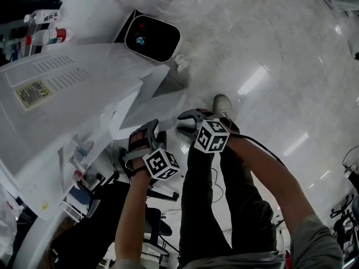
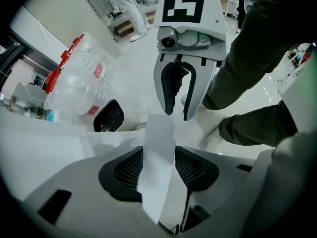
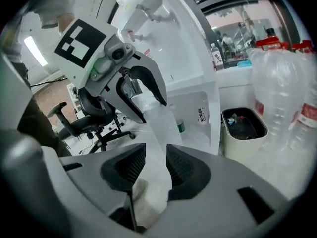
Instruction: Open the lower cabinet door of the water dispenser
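Grips the free edge of the lower cabinet door (image 2: 159, 133), already ajar from the water dispenser (image 1: 61, 94), in the right tool (image 3: 155, 168) for leverage; holds the left tool (image 2: 159, 168) astride it, jaws apart (likely guiding).

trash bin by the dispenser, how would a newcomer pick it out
Find the big white water dispenser at the head view's left. Off its far corner a small trash bin stands on the glossy floor. Its rounded black mouth sets it apart from the clear water jugs nearby.
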Demonstrator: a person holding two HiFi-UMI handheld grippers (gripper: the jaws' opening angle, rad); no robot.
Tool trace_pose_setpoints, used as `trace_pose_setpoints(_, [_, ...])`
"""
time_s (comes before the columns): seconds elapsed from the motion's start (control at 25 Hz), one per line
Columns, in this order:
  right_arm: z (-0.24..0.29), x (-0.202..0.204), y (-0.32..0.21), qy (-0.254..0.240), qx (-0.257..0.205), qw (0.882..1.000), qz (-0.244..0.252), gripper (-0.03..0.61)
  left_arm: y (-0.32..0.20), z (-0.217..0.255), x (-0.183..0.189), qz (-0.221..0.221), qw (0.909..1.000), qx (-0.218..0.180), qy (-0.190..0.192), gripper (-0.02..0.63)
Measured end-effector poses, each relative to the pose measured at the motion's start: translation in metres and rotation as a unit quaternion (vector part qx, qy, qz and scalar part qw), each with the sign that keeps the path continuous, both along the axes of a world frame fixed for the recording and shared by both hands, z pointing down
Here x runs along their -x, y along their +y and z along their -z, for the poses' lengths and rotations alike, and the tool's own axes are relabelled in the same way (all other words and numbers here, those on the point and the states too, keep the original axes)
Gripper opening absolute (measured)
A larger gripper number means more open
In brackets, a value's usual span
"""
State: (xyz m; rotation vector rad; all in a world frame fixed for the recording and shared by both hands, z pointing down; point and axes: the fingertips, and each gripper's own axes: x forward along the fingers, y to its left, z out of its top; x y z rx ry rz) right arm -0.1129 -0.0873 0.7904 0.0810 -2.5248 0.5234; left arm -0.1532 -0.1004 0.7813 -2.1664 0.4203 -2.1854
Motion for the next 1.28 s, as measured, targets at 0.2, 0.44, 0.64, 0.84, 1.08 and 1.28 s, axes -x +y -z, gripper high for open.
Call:
trace_pose_setpoints(0.2, [0.007,-0.010,0.009,-0.017,0.028,0.998,-0.053,0.063,0.011,0.000,0.002,-0.013,0.9999,0.001,-0.003,0.207])
trace_pose_setpoints(0.44, [0.017,-0.015,0.028,-0.026,0.027,0.993,-0.110,0.029,0.040,-0.001,0.004,-0.054,0.9985,-0.004,-0.007,0.207])
trace_pose_setpoints(0.64, [0.027,-0.007,0.061,-0.026,-0.002,0.991,-0.132,0.017,0.073,-0.004,0.008,-0.105,0.9942,-0.015,-0.012,0.209])
trace_pose_setpoints(0.84, [0.033,0.010,0.103,-0.027,-0.008,0.988,-0.152,0.011,0.108,-0.004,0.024,-0.166,0.9851,-0.028,-0.032,0.209])
trace_pose_setpoints(1.08, [0.037,0.031,0.146,-0.027,-0.008,0.984,-0.175,0.011,0.143,0.001,0.038,-0.243,0.9691,-0.025,-0.032,0.209])
trace_pose_setpoints(1.28, [0.046,0.041,0.173,-0.022,-0.004,0.981,-0.192,0.011,0.170,-0.006,0.063,-0.310,0.9476,-0.034,-0.068,0.209])
